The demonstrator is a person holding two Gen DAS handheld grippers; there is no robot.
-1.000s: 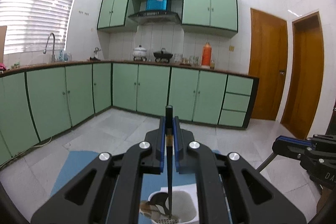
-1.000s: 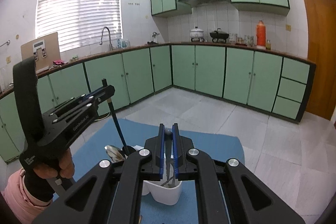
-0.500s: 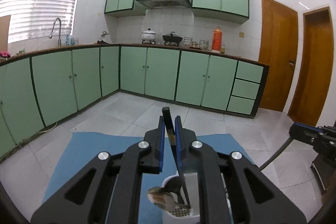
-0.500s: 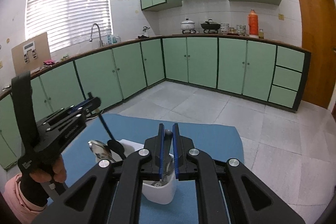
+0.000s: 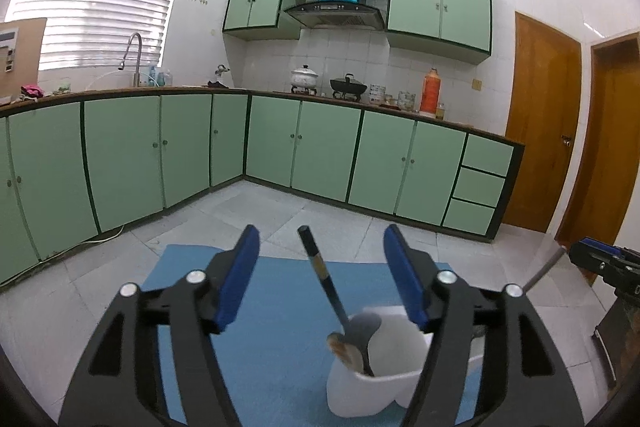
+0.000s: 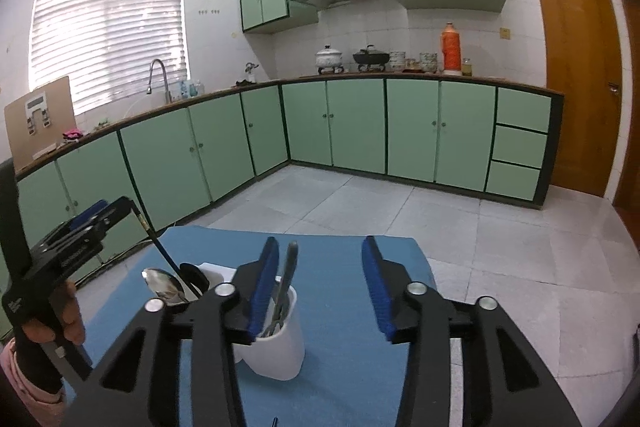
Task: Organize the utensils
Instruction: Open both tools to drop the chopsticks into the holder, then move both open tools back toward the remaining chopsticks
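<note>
A white utensil holder (image 5: pixel 376 375) stands on a blue mat (image 5: pixel 276 339). In the left wrist view my left gripper (image 5: pixel 322 277) is open, and a black-handled utensil (image 5: pixel 322 277) leans free in the holder between the fingers, beside two spoon bowls (image 5: pixel 354 341). In the right wrist view my right gripper (image 6: pixel 318 283) is open above the holder (image 6: pixel 280 351). A grey-handled fork (image 6: pixel 286 279) stands in the near compartment, just right of the left finger (image 6: pixel 264 283). The left gripper (image 6: pixel 86 223) shows at the left, near the black handle (image 6: pixel 160 247).
The blue mat (image 6: pixel 344 327) lies on a grey surface. Green cabinets (image 6: pixel 360 127) line the kitchen behind. Wooden doors (image 5: pixel 544 123) are at the right. The right gripper's body (image 5: pixel 604 263) shows at the right edge of the left wrist view.
Both grippers have opened. The left one let go of the black-handled utensil and the right one let go of the grey fork; both now rest in the holder.
</note>
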